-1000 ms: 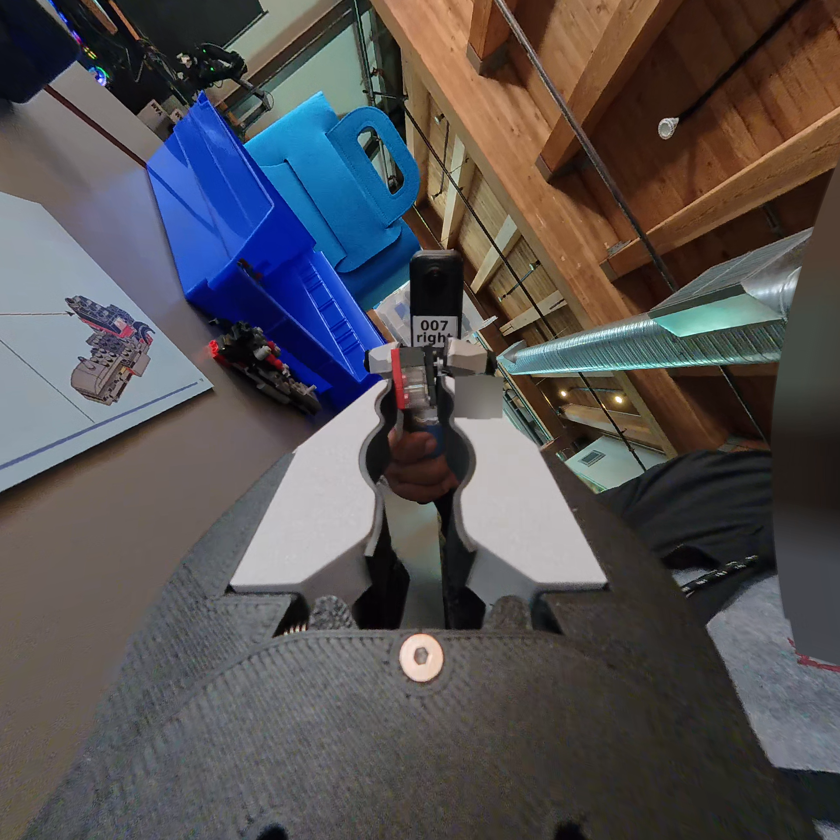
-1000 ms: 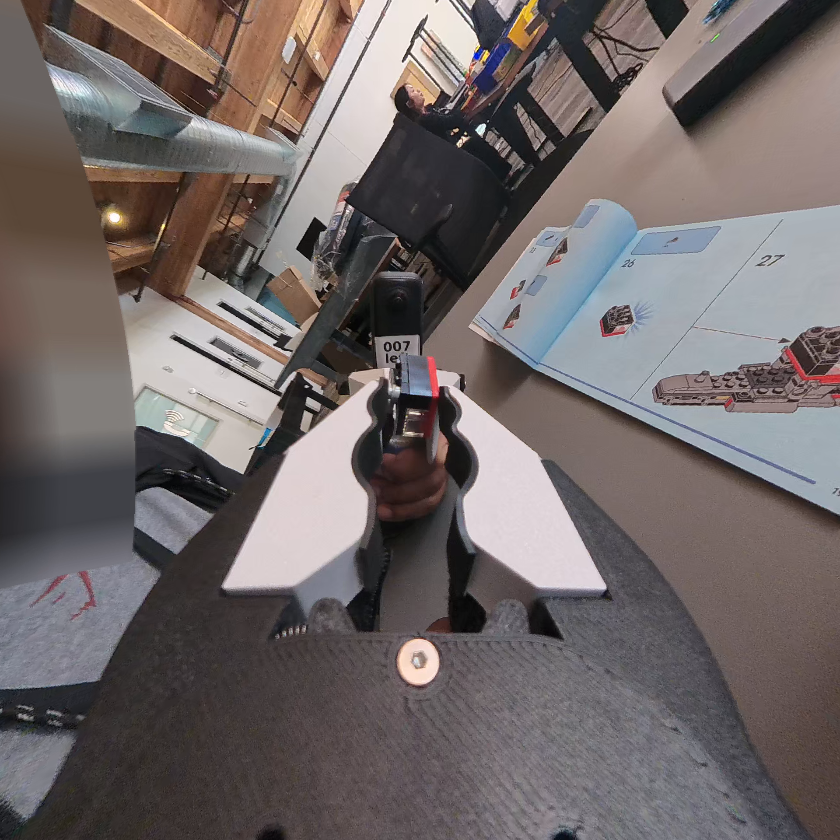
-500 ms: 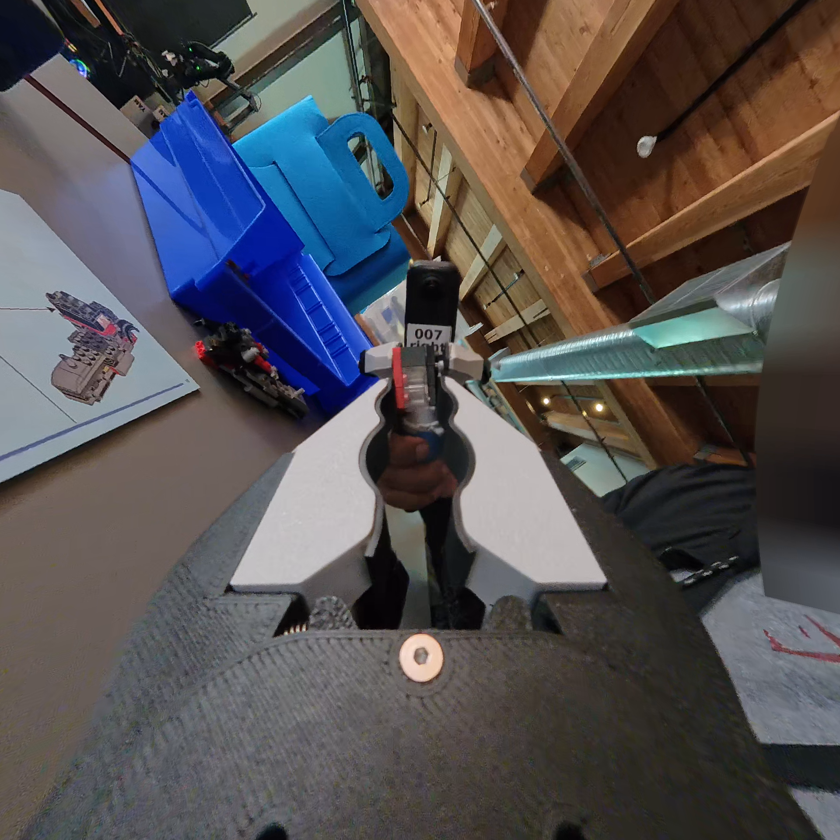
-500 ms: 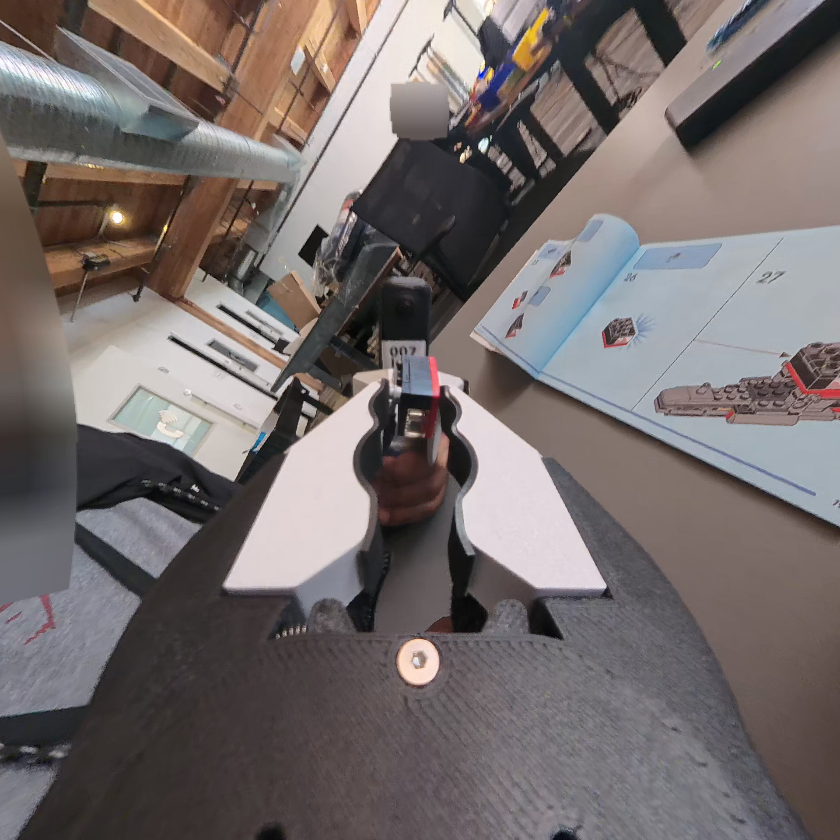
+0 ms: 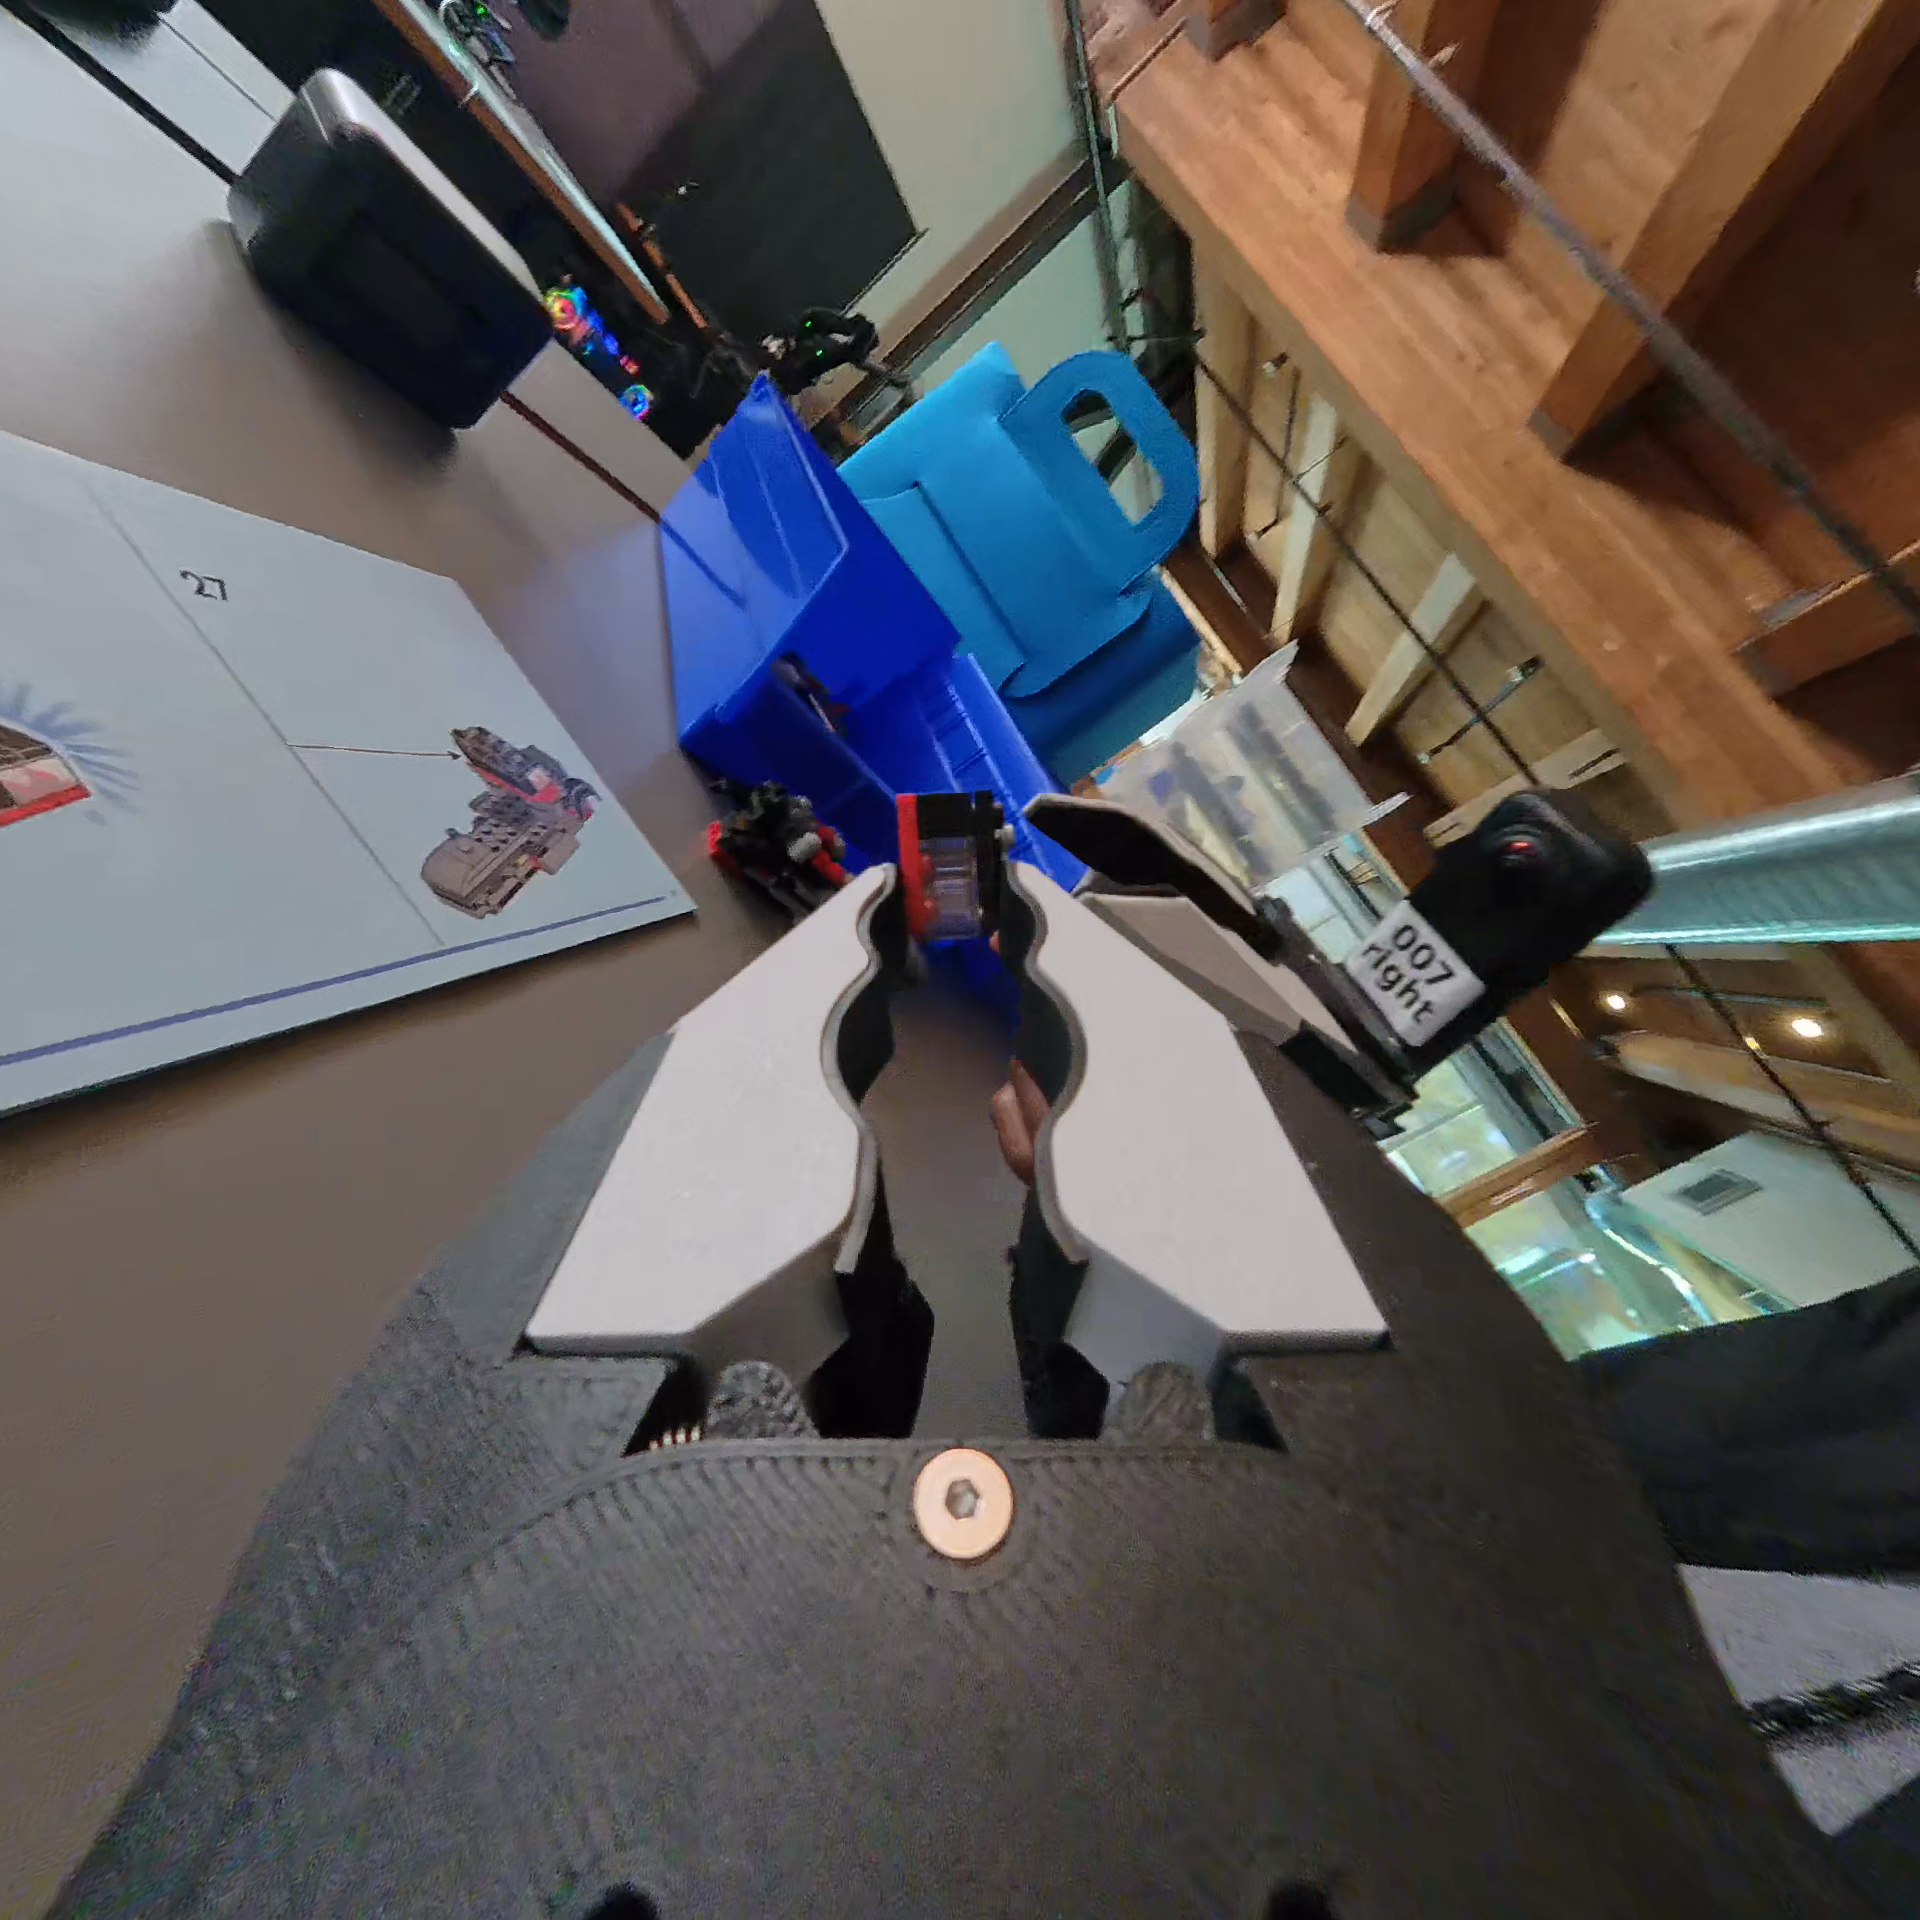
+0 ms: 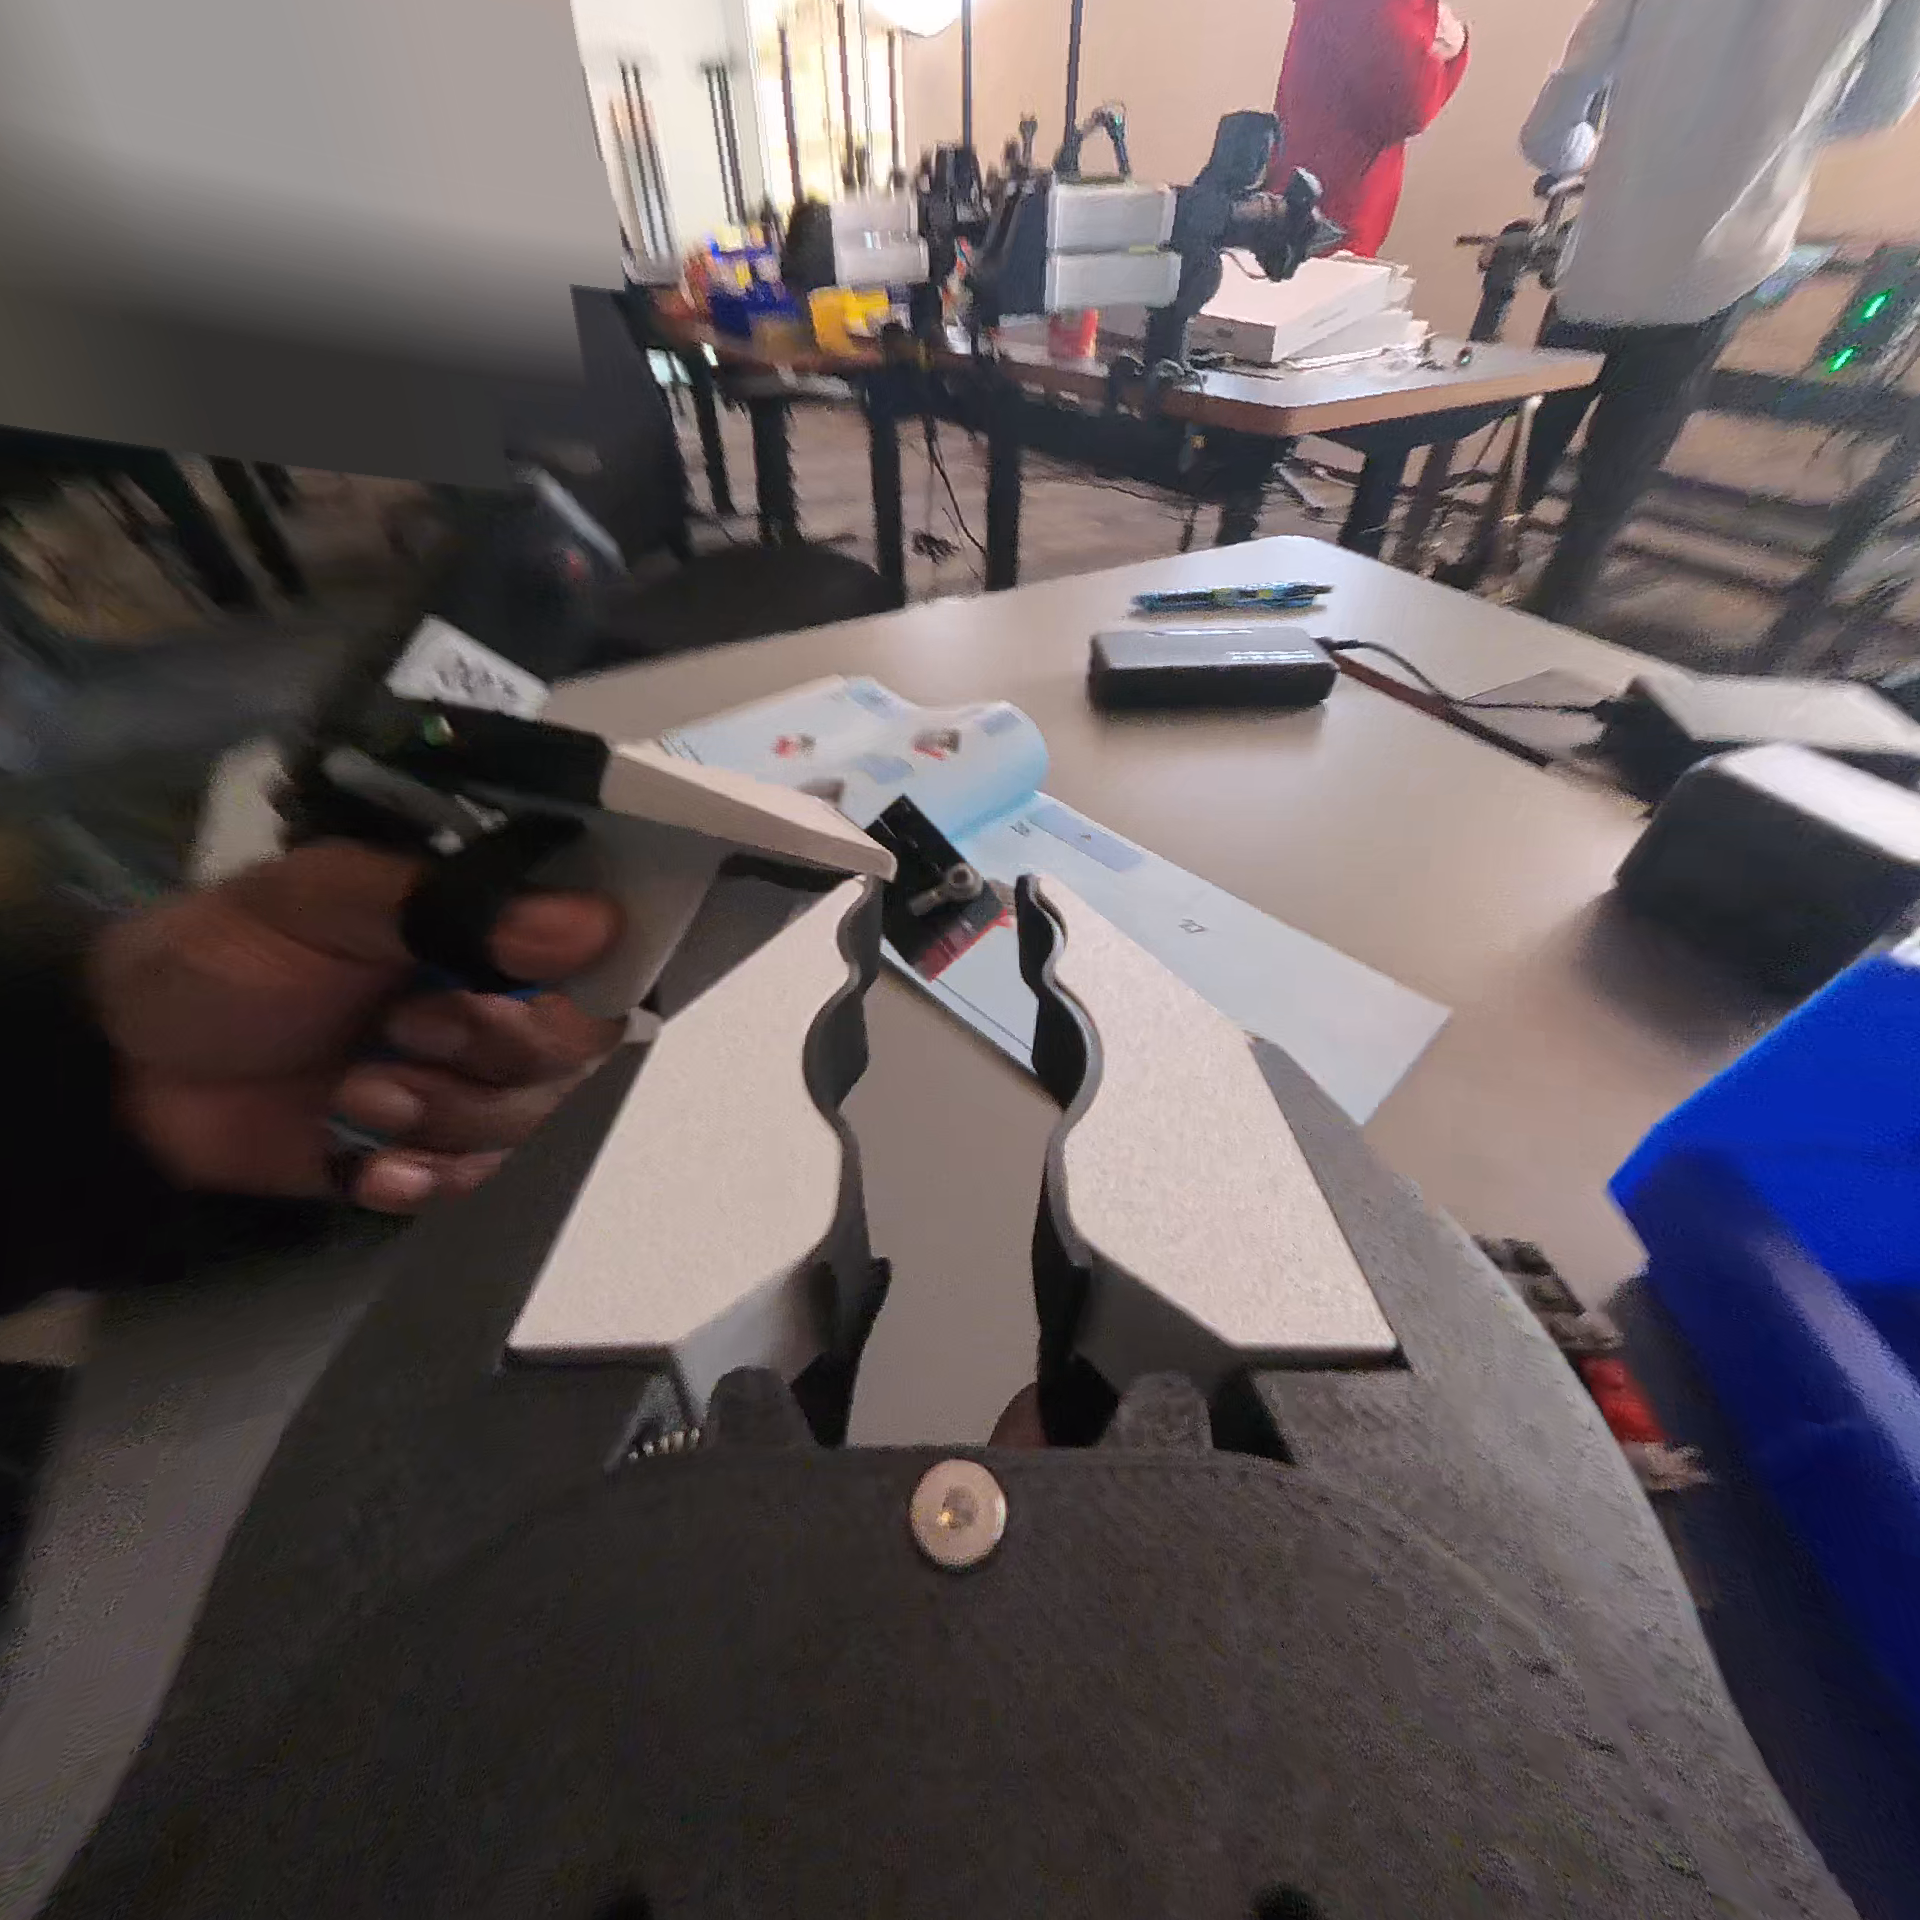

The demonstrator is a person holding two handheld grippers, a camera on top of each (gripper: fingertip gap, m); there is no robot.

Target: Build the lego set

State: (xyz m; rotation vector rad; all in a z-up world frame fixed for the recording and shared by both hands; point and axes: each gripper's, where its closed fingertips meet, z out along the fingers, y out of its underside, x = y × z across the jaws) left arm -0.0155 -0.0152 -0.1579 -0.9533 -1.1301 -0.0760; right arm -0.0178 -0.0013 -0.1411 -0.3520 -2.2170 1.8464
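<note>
A brown table (image 5: 312, 1195) in a timber-ceilinged workshop carries the work. The left gripper (image 5: 951, 883) is clamped on a small red, clear and black lego assembly (image 5: 945, 868). The right gripper (image 6: 945, 894) is parted, released from that assembly (image 6: 935, 899), which is seen between its tips. An open instruction booklet (image 5: 260, 779) lies left of the left gripper. A partly built lego model (image 5: 774, 842) rests just beyond, against a blue bin (image 5: 790, 613).

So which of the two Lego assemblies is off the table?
The small red-and-black piece, clamped in the left gripper; the dark build lies on the table beside the blue bin.
</note>
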